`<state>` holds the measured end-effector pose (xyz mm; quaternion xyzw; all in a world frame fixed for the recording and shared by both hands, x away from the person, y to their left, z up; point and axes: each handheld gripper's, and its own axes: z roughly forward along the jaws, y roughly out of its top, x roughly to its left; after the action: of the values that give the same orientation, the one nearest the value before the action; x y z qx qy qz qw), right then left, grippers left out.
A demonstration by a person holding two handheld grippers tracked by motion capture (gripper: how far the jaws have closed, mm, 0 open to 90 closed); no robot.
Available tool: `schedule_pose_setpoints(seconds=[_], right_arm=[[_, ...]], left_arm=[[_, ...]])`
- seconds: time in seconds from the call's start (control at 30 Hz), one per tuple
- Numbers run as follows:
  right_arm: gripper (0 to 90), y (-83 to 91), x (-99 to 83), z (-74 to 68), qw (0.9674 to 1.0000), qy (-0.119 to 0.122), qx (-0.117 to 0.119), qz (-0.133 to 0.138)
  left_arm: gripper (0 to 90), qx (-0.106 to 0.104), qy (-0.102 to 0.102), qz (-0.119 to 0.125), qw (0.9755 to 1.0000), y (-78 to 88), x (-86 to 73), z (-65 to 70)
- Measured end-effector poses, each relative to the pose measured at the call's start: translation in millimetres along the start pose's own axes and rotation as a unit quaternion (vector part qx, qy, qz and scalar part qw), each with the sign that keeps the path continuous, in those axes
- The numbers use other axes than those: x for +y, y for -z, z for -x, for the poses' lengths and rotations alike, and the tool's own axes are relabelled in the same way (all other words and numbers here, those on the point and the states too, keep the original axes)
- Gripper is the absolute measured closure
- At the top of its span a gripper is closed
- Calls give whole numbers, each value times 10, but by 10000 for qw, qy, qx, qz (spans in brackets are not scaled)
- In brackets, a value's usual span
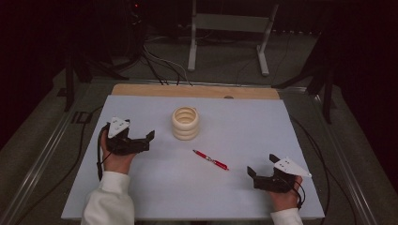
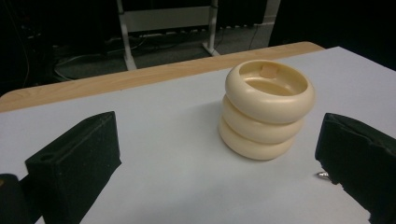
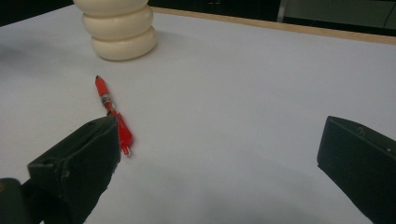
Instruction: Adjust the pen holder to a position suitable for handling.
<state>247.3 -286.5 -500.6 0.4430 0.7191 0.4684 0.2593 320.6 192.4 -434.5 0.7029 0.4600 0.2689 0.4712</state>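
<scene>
A cream holder shaped like three stacked rings (image 1: 185, 123) stands upright near the middle of the white table top (image 1: 244, 122). A red pen (image 1: 210, 160) lies flat to its front right. My left gripper (image 1: 145, 140) is open at the table's left, its jaws pointing toward the holder (image 2: 266, 109), which stands a short way ahead and apart from them. My right gripper (image 1: 256, 178) is open at the front right. The pen (image 3: 112, 109) lies just beyond its left jaw, with the holder (image 3: 120, 30) farther off.
A wooden strip (image 1: 195, 90) runs along the table's far edge. Beyond it stands a white metal frame (image 1: 230, 28) with cables on the floor. Dark stands flank the table on both sides.
</scene>
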Motion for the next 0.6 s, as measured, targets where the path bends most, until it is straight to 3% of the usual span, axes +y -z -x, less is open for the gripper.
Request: schedule_pose_setpoints(seconds=[0.6], right_arm=[[0,-5,1,0,10000,-16,-1,-12]], left_arm=[[6,40,-57,-208,9998,-407,200,126]])
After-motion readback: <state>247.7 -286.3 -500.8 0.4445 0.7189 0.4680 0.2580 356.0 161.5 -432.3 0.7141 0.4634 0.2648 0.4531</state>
